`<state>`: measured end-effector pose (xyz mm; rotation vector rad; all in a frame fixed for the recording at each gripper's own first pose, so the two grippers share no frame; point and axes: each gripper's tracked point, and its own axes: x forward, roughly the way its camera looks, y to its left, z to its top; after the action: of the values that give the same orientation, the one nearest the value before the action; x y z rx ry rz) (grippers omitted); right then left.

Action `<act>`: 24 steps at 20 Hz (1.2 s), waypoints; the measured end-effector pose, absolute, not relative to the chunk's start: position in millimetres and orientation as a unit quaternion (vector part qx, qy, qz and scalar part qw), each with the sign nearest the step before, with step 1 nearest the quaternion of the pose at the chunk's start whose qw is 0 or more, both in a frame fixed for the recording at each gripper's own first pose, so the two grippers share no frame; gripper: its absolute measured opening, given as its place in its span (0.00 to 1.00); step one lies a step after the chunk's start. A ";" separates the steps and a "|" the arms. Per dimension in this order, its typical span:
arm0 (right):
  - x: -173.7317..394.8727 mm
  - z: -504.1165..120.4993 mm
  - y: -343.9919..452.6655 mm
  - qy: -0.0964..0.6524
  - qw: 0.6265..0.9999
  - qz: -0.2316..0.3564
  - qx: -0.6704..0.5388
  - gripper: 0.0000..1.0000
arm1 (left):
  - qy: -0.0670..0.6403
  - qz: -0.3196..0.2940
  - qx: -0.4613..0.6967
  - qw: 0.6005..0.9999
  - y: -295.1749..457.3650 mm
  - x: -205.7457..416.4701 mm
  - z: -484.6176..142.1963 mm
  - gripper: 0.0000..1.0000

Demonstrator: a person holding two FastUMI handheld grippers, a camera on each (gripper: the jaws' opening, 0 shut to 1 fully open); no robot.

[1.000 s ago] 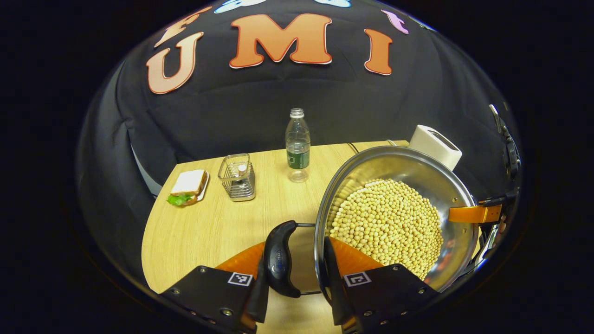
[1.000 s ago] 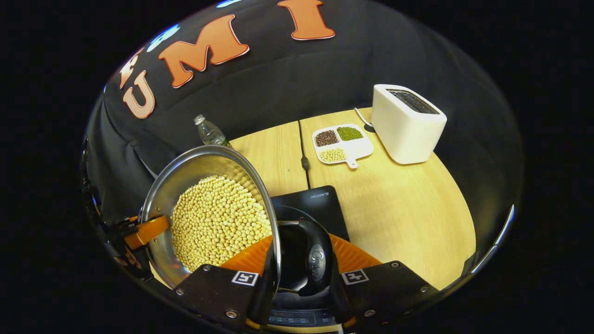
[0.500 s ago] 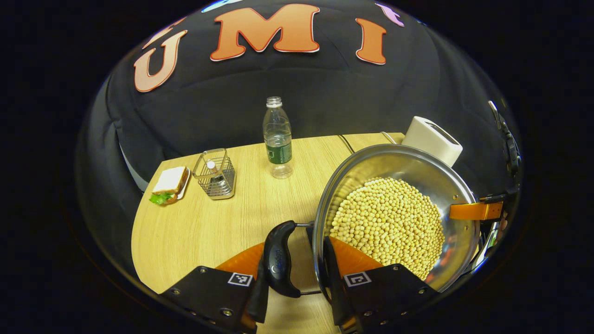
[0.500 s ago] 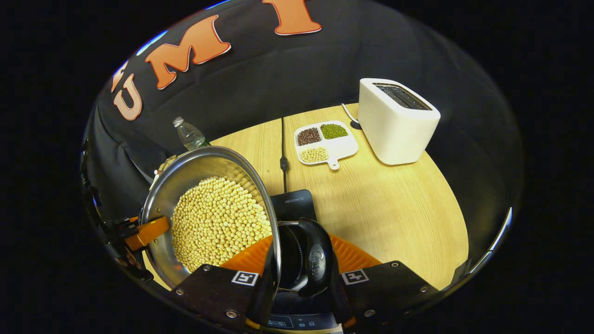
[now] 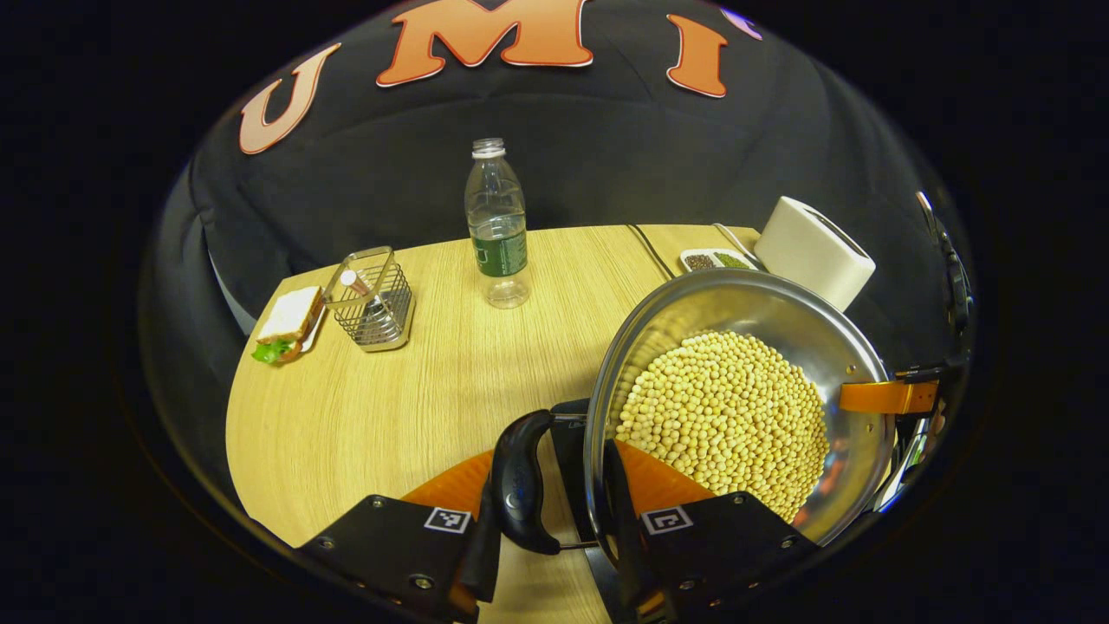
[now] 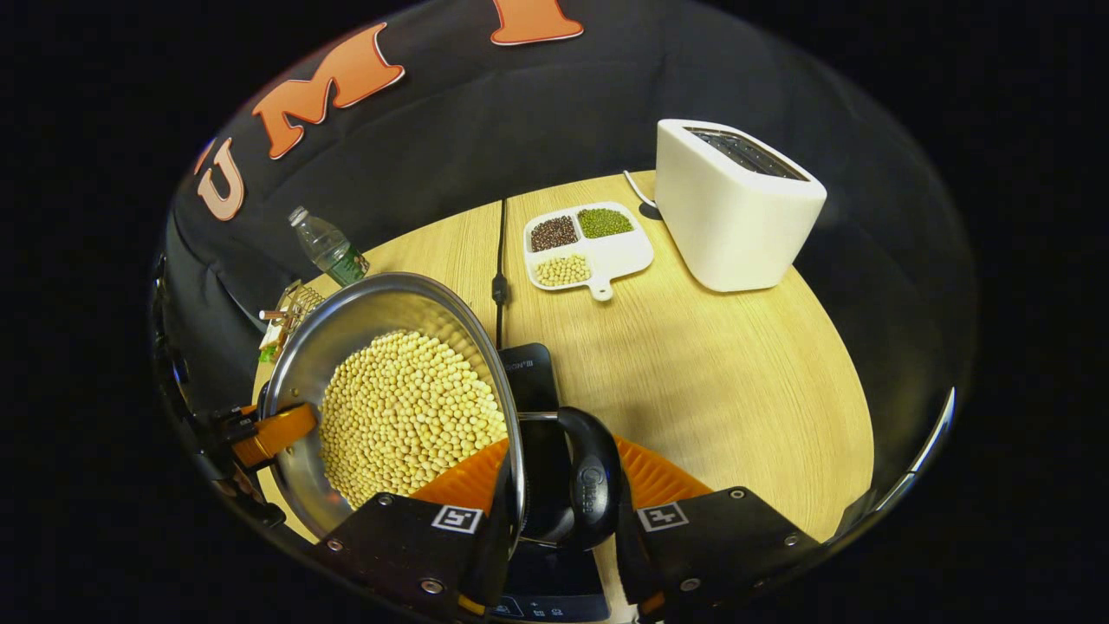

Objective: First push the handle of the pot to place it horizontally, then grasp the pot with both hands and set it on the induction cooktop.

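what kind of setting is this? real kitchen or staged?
Likely a staged kitchen booth: a wooden table against a black cloth wall, set with a toaster, an induction cooktop and a pot of beans.

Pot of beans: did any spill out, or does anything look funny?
No beans have spilled: the pot holds them all, and the table around it has none. Both grippers' jaws clamp its black handles. The bottle, toaster and bean tray stand tidy. Nothing stands out.
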<state>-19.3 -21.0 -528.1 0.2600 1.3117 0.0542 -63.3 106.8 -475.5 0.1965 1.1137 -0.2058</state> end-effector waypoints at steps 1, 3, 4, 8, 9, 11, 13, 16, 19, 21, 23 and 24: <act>-18.1 -529.9 -21.1 0.609 0.784 0.025 0.120 0.51 | 0.529 -0.096 0.093 0.838 105.9 -64.6 -476.9 0.58; -19.2 -535.0 -19.8 0.613 0.781 0.024 0.119 0.51 | 0.535 -0.094 0.091 0.835 105.0 -66.8 -476.5 0.56; -20.6 -537.4 -19.6 0.615 0.779 0.023 0.119 0.51 | 0.538 -0.092 0.090 0.833 104.6 -67.9 -476.5 0.56; -22.7 -541.3 -17.4 0.617 0.778 0.022 0.120 0.48 | 0.542 -0.085 0.082 0.832 100.5 -68.7 -477.3 0.57; -21.7 -543.3 -17.7 0.617 0.777 0.020 0.120 0.53 | 0.541 -0.087 0.083 0.833 101.5 -67.8 -476.7 0.57; -20.9 -545.3 -19.2 0.616 0.779 0.010 0.113 0.53 | 0.543 -0.081 0.076 0.832 101.5 -69.5 -475.6 0.57; -17.7 -542.4 -22.7 0.606 0.790 0.000 0.097 0.64 | 0.545 -0.074 0.068 0.832 101.1 -72.2 -471.7 0.60; -7.0 -525.6 -29.2 0.573 0.815 -0.010 0.088 0.69 | 0.530 -0.082 0.062 0.842 100.7 -65.7 -455.8 0.65; 5.1 -493.4 -40.1 0.535 0.840 -0.023 0.090 0.81 | 0.500 -0.081 0.064 0.860 112.8 -61.2 -424.4 0.72; 17.9 -465.1 -45.2 0.499 0.862 -0.027 0.082 0.85 | 0.475 -0.074 0.063 0.874 122.4 -53.0 -395.6 0.81; 31.6 -430.1 -47.0 0.457 0.886 -0.026 0.071 0.88 | 0.442 -0.065 0.060 0.893 133.6 -40.6 -354.9 0.81; 39.1 -411.7 -46.8 0.435 0.897 -0.024 0.067 0.89 | 0.422 -0.061 0.058 0.903 138.2 -33.6 -332.6 0.81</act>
<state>39.1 -46.8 -411.7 0.1395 0.9016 -0.0496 -33.6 138.2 -332.6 0.1198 0.8720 -0.1264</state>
